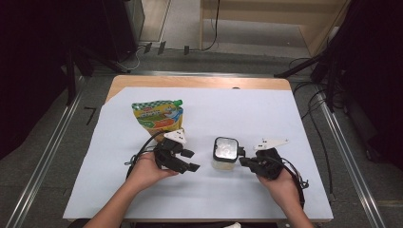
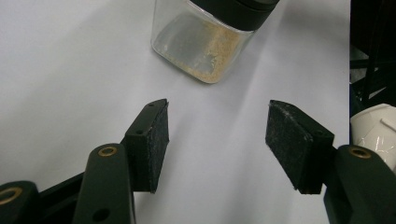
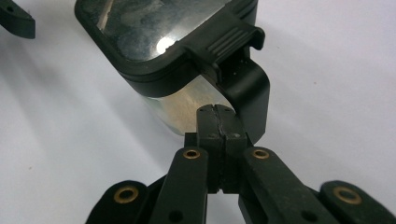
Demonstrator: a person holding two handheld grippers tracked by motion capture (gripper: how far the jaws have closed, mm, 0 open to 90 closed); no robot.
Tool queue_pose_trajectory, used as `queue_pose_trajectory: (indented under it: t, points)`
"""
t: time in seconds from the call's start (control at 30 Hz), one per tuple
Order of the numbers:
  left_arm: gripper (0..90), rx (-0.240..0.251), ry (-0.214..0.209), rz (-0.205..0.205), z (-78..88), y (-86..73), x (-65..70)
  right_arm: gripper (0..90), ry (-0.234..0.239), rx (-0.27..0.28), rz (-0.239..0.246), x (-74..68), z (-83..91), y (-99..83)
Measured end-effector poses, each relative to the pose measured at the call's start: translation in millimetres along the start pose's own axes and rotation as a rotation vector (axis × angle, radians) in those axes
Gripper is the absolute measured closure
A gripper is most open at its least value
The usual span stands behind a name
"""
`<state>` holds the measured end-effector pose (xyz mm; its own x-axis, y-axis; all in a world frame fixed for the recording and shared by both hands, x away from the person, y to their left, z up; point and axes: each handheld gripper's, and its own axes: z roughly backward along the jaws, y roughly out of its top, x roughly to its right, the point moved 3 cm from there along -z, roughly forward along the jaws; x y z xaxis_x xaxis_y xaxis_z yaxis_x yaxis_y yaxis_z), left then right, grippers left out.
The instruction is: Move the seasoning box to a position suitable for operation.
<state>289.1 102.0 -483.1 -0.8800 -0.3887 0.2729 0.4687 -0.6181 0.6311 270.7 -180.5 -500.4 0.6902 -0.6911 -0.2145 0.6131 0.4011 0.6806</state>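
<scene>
The jar (image 1: 225, 154) looks like clear, smooth plastic, glossy enough to catch the light, with a pale sandy powder (image 2: 212, 51) clinging dull and grainy inside. Its lid (image 3: 159, 32) is black plastic, matt at the rim, with a shiny window on top and a ribbed latch (image 3: 231, 39). The left gripper (image 2: 217, 133) has matt black plastic jaws with brass-coloured rivets; its pads (image 2: 156, 144) look rough, like dusty foam. The right gripper (image 3: 219, 140) has the same finish. The pouch (image 1: 158, 116) on the far left is glossy printed foil. The table sheet (image 1: 266, 114) looks like smooth, matt white paper.
</scene>
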Motion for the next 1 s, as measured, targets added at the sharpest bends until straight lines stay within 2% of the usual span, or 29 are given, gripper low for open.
queue_pose_trajectory:
  t: [0.13, 0.3, 0.4, 0.47, 0.6, 0.67, 0.73, 0.87, 1.0]
  points:
    - [39.6, -0.006, -0.005, -0.019, -6.6, 2.4, 3.2, 90.0, -0.009, -0.001, 0.002, 5.4, -0.3, 1.2]
    - [36.8, 0.020, 0.007, -0.018, -9.5, 9.4, 2.2, 90.0, -0.011, -0.003, -0.023, 14.4, 0.9, 1.9]
    - [33.9, 0.045, -0.024, 0.012, -10.1, 15.5, 0.6, 90.0, -0.004, -0.011, -0.024, 16.9, 1.4, 1.1]
    - [30.3, 0.055, -0.036, 0.007, -8.9, 19.8, 0.5, 90.0, -0.003, -0.005, -0.027, 17.9, 4.4, 2.0]
    - [28.0, 0.058, -0.065, -0.016, -6.7, 26.2, 2.7, 90.0, -0.023, 0.027, -0.032, 19.8, 15.6, 5.7]
    - [28.0, 0.035, -0.060, -0.044, -8.7, 30.2, 3.4, 90.0, -0.039, 0.043, -0.033, 22.5, 19.2, 7.2]
    - [27.8, 0.020, -0.058, -0.081, -11.8, 36.7, 2.4, 90.0, -0.041, 0.067, -0.057, 26.4, 20.2, 8.7]
    - [25.9, 0.026, -0.075, -0.102, -13.6, 52.0, 0.2, 90.0, -0.045, 0.069, -0.076, 29.8, 18.4, 10.7]
    - [25.5, 0.017, -0.086, -0.125, -12.6, 58.5, -5.4, 90.0, -0.051, 0.074, -0.079, 31.0, 18.2, 11.6]
